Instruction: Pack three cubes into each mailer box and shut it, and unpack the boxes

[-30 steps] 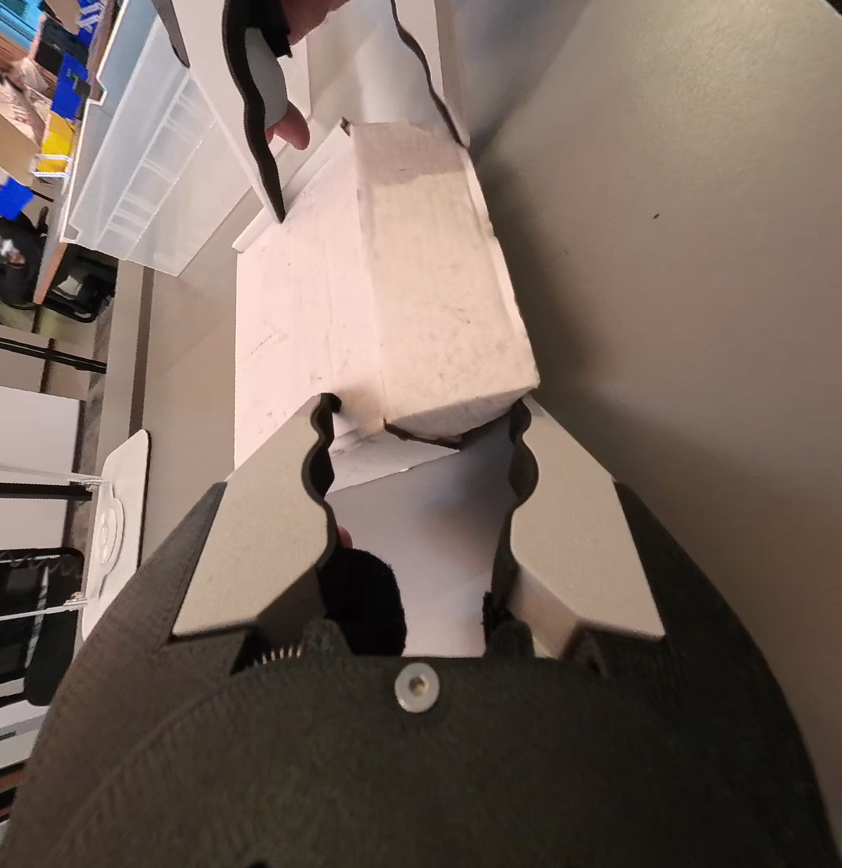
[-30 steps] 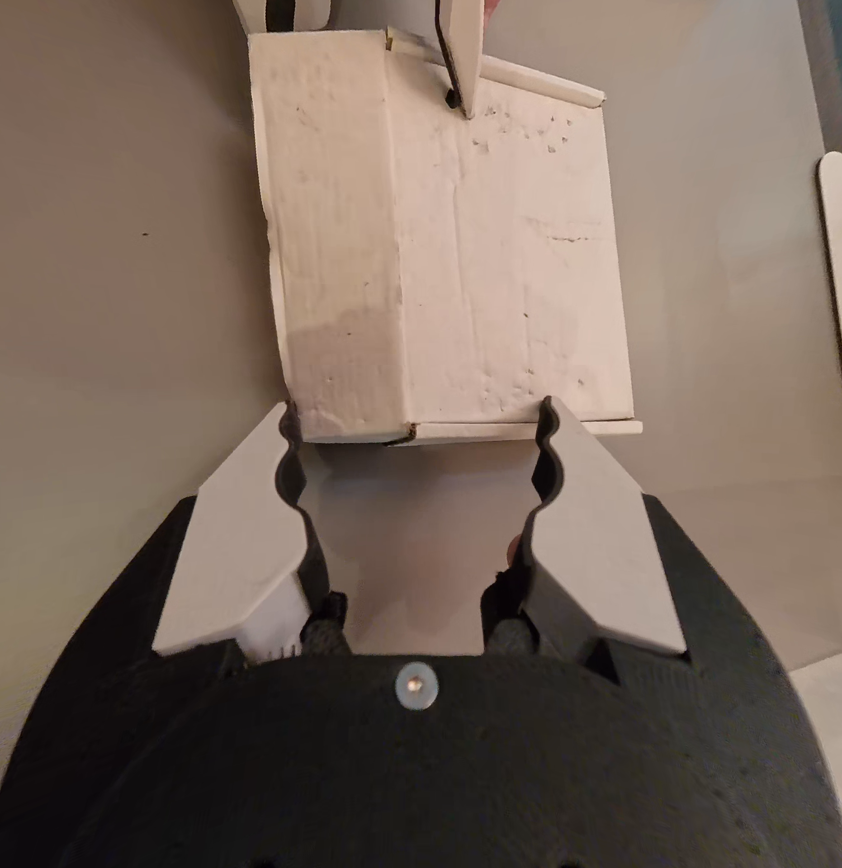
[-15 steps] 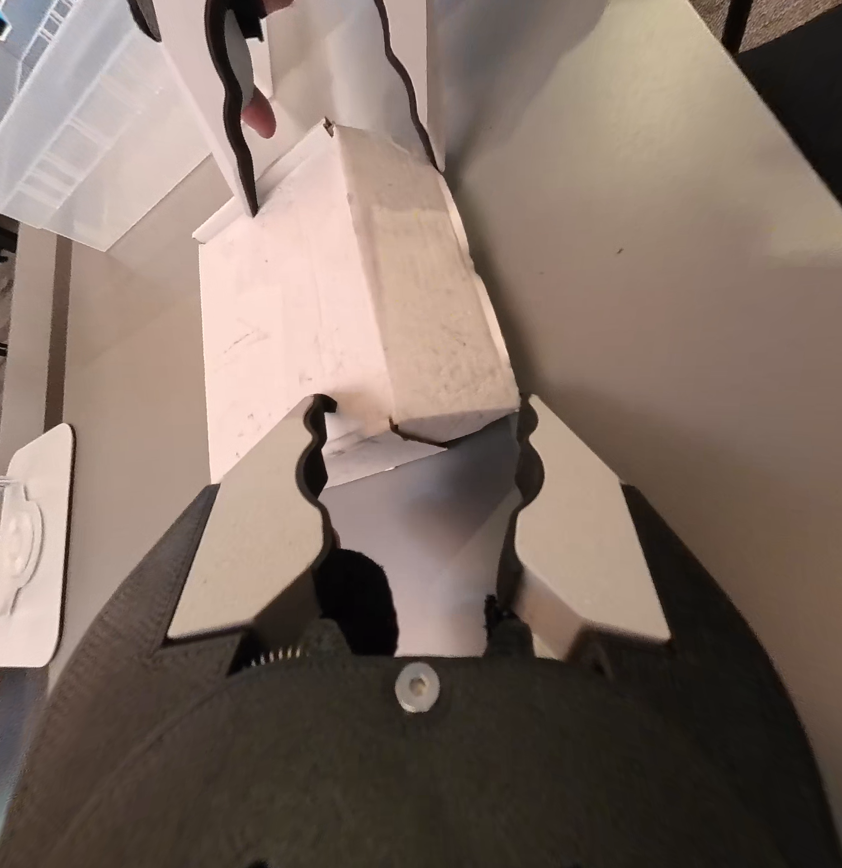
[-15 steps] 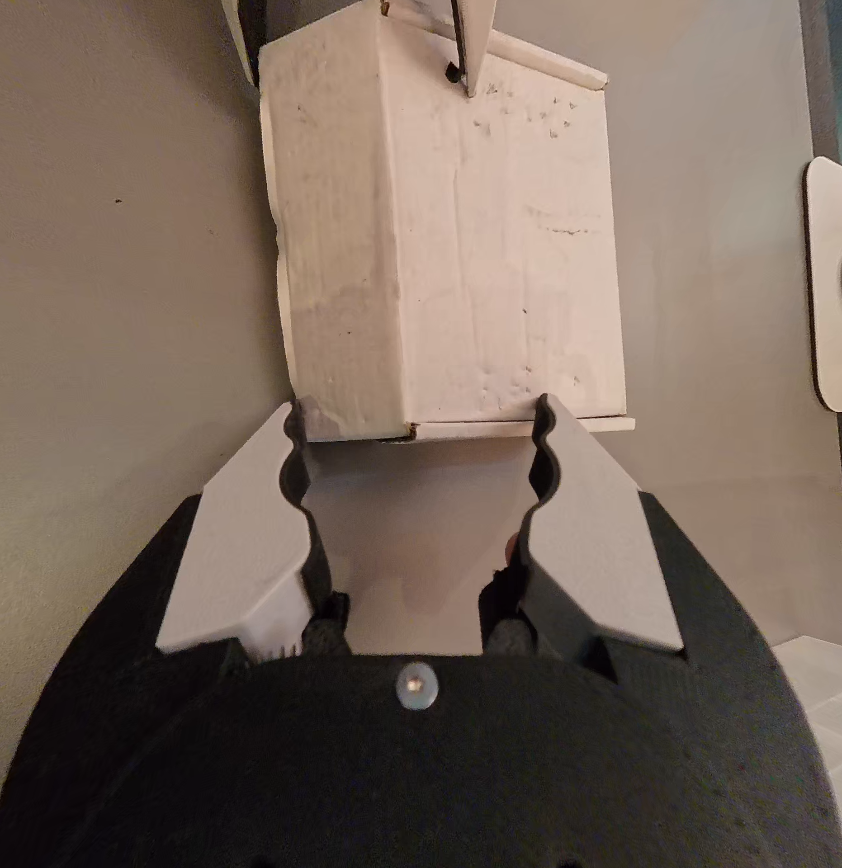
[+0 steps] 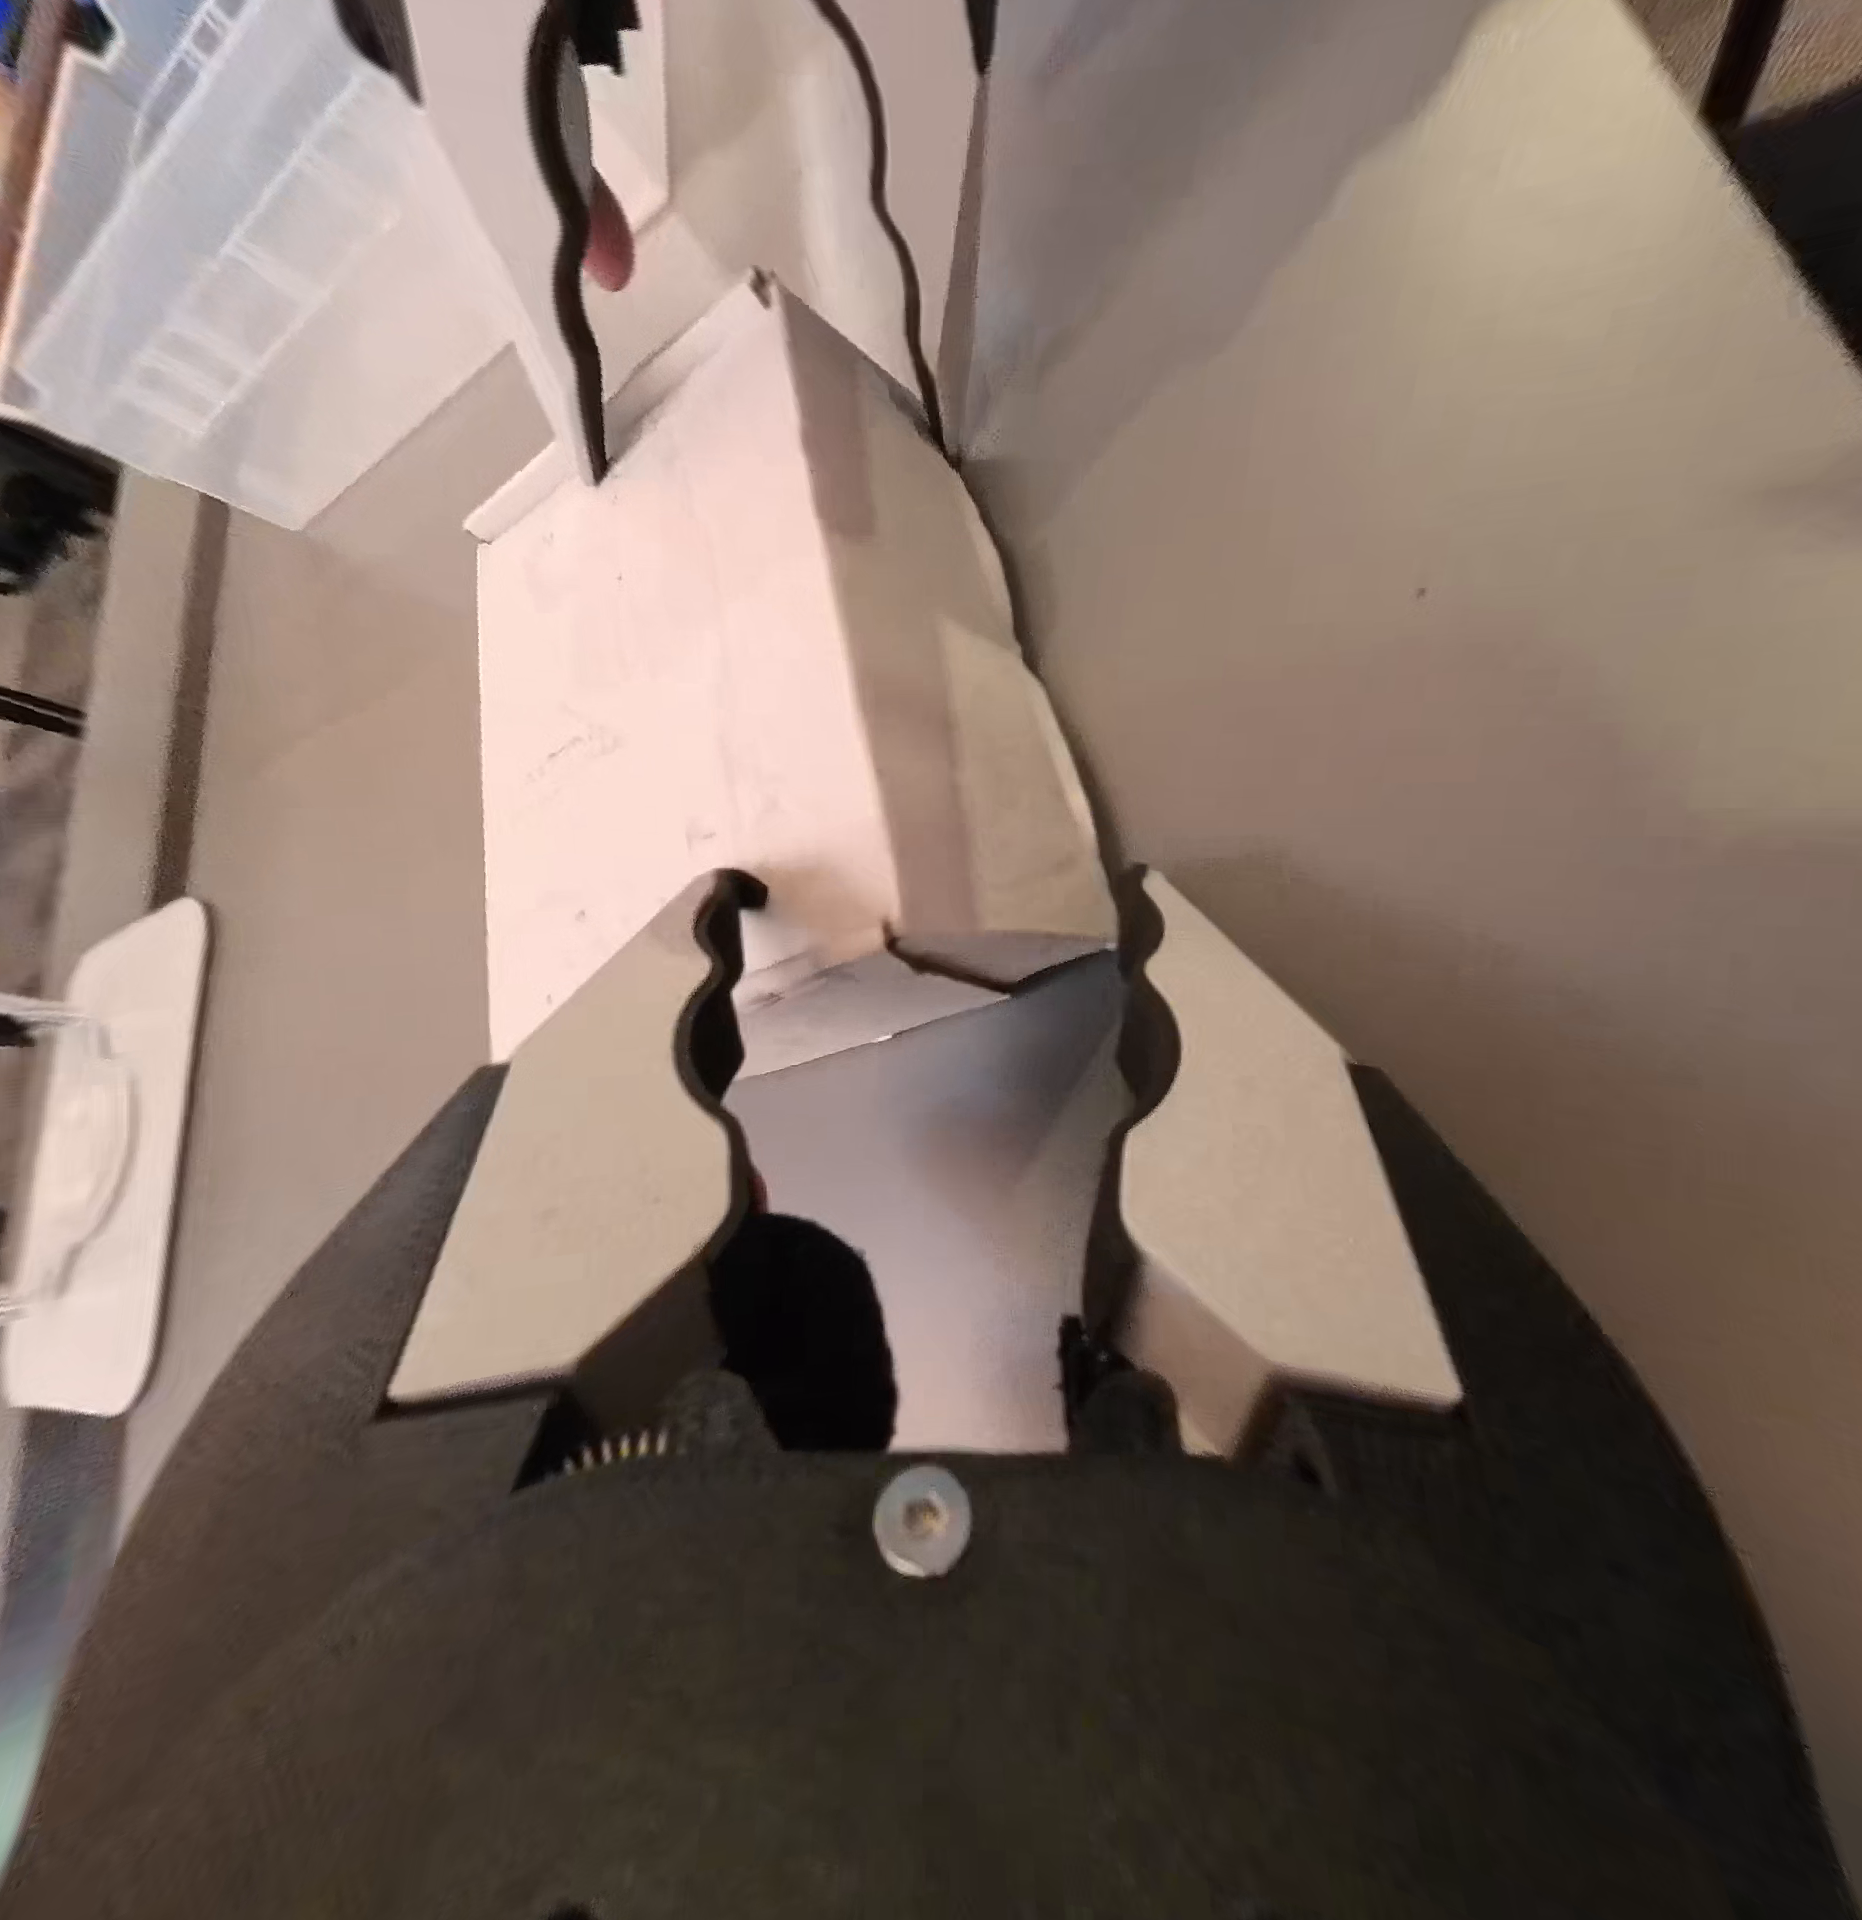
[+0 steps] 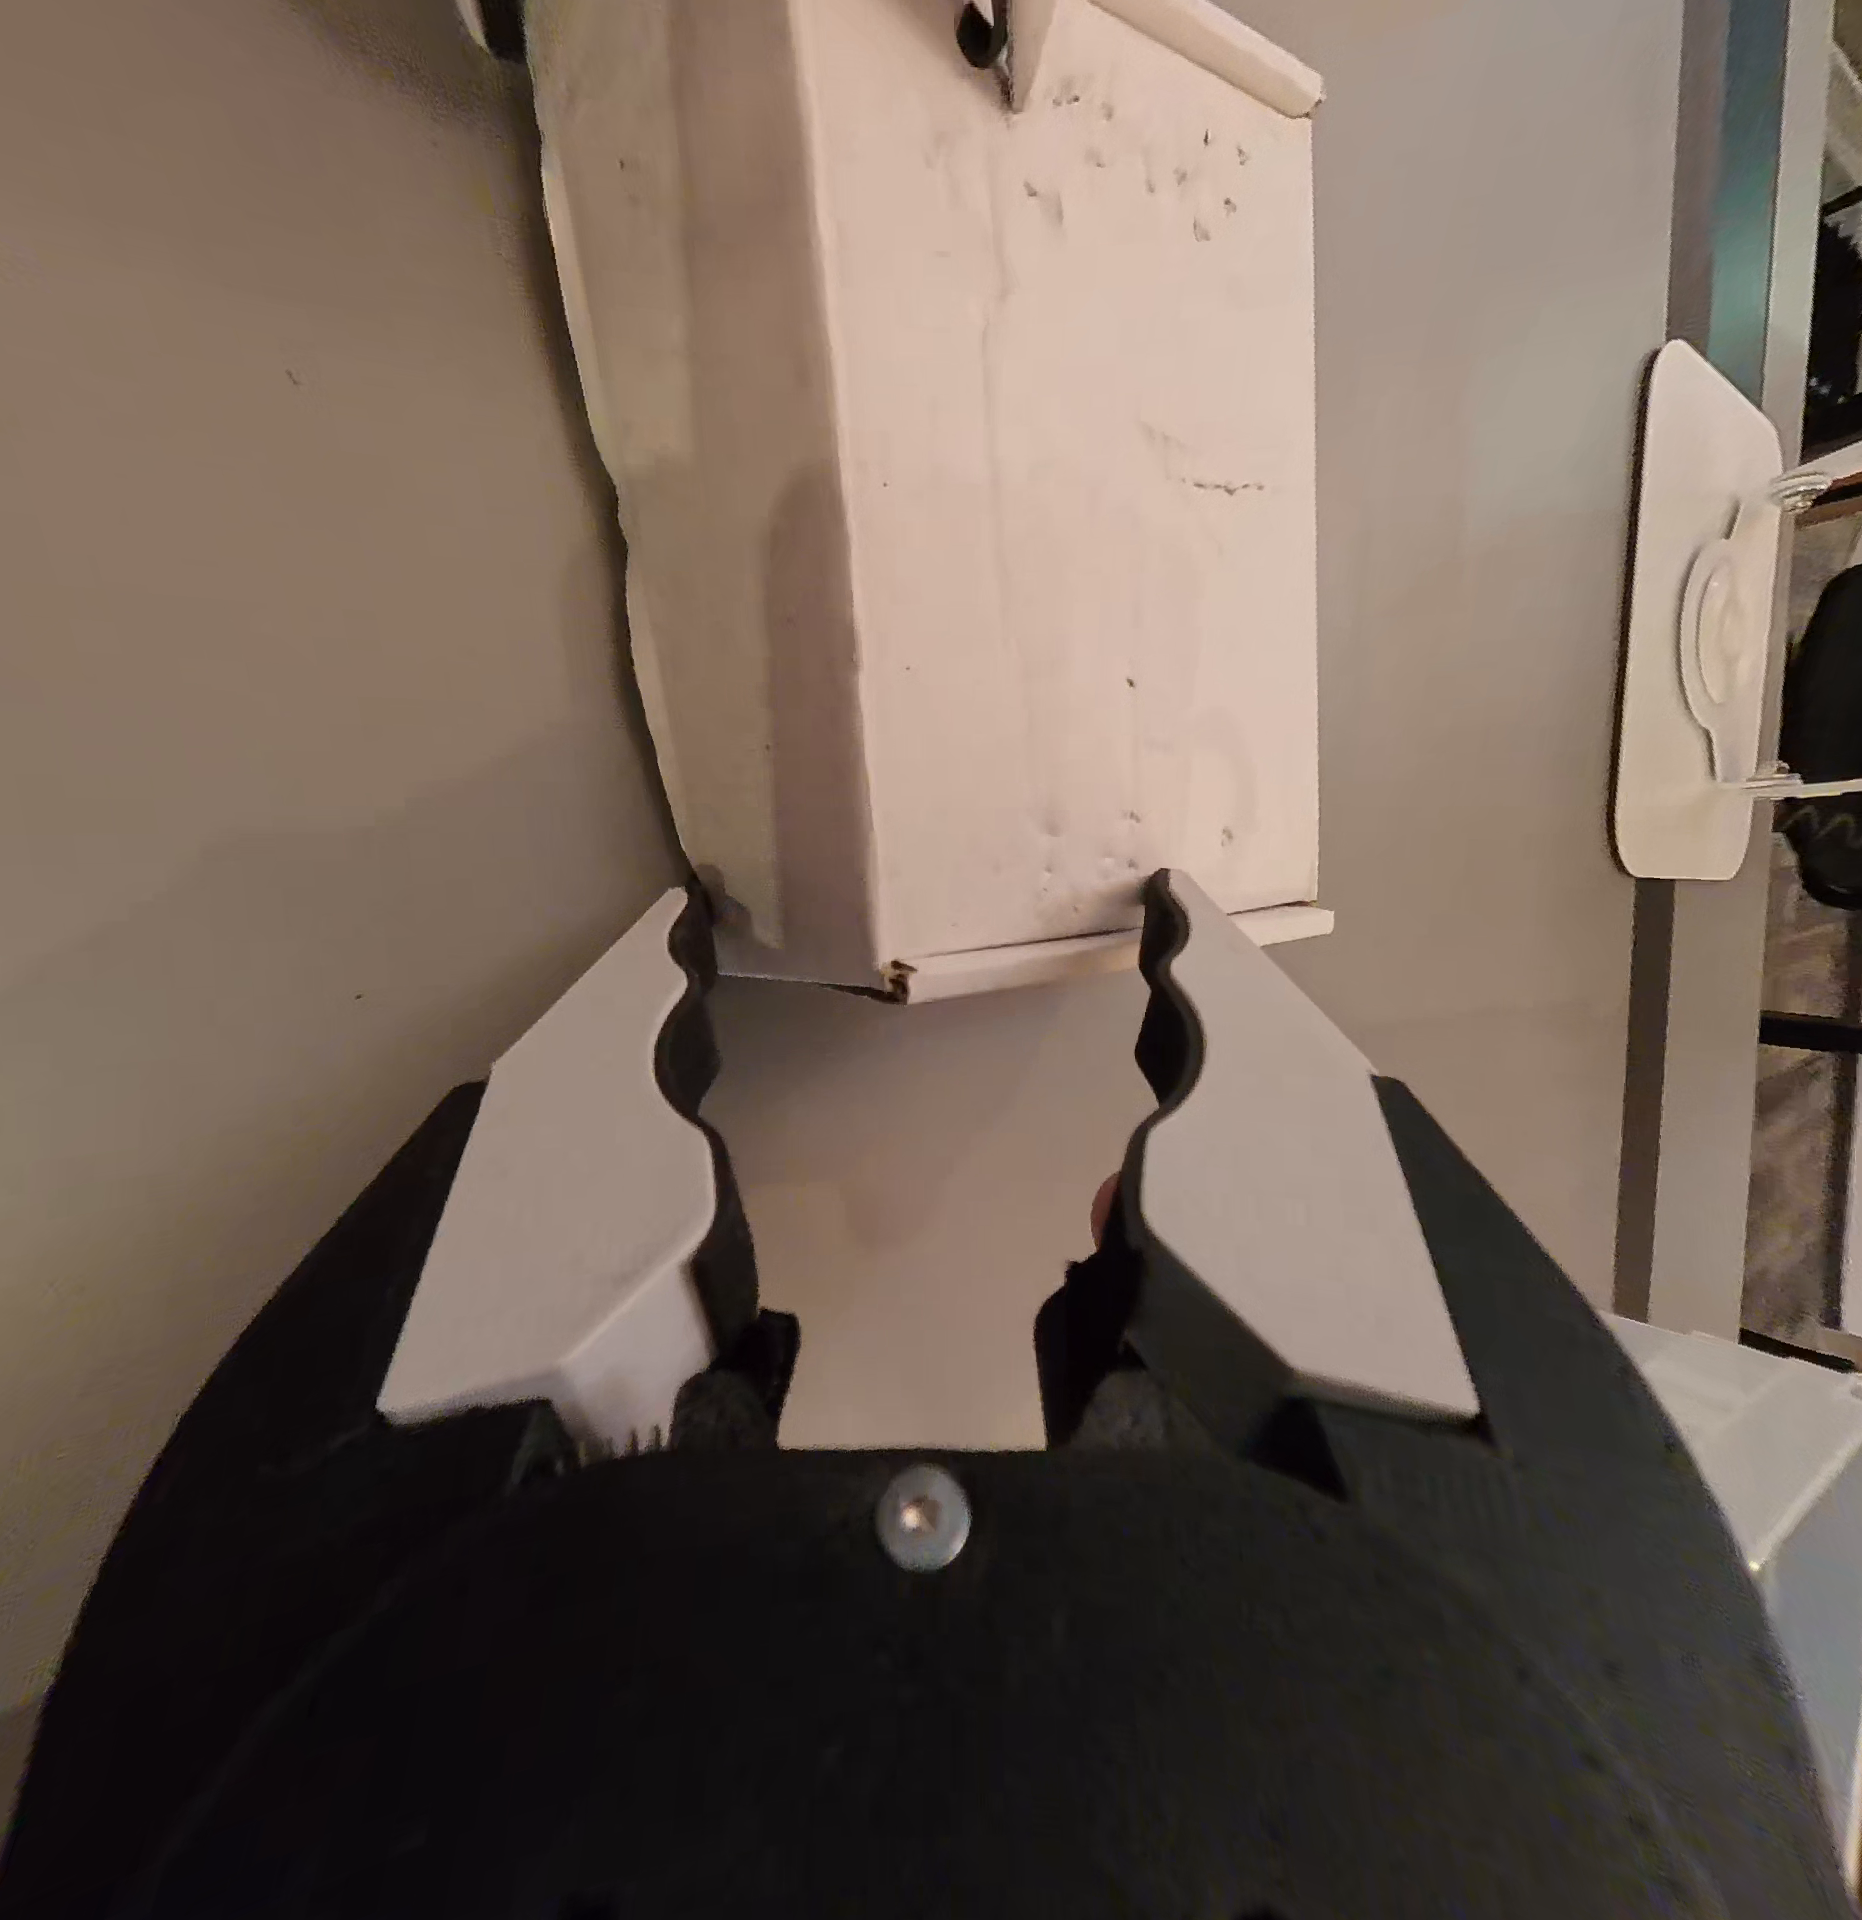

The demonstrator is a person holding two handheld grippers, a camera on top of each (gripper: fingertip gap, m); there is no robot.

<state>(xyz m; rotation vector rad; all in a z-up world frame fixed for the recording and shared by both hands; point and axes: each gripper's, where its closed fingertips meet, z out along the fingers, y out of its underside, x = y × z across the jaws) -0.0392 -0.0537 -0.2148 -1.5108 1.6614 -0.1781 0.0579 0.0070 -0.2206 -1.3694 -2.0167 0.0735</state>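
A white mailer box (image 5: pixel 688 675) lies shut on the grey table (image 5: pixel 1426 727). It also shows in the right wrist view (image 6: pixel 1072 520). No cubes are in sight. My left gripper (image 5: pixel 932 904) is open, its fingertips at the box's near end, one over the lid and one beside its side wall. My right gripper (image 6: pixel 927 904) is open at the opposite end, its fingertips against that end's edge. Each gripper shows at the far end in the other's view: the right gripper (image 5: pixel 750 343) and one left fingertip (image 6: pixel 1015 62).
A clear plastic bin (image 5: pixel 210 260) stands beside the box's far end and shows again at the lower right of the right wrist view (image 6: pixel 1758 1475). A white plate with a clear stand (image 6: pixel 1696 623) sits near the table edge (image 5: pixel 1633 125).
Both grippers have stayed open at the box's two ends. Both views have shifted and tilted, and the box looks closer. The white plate has come further into the right wrist view.
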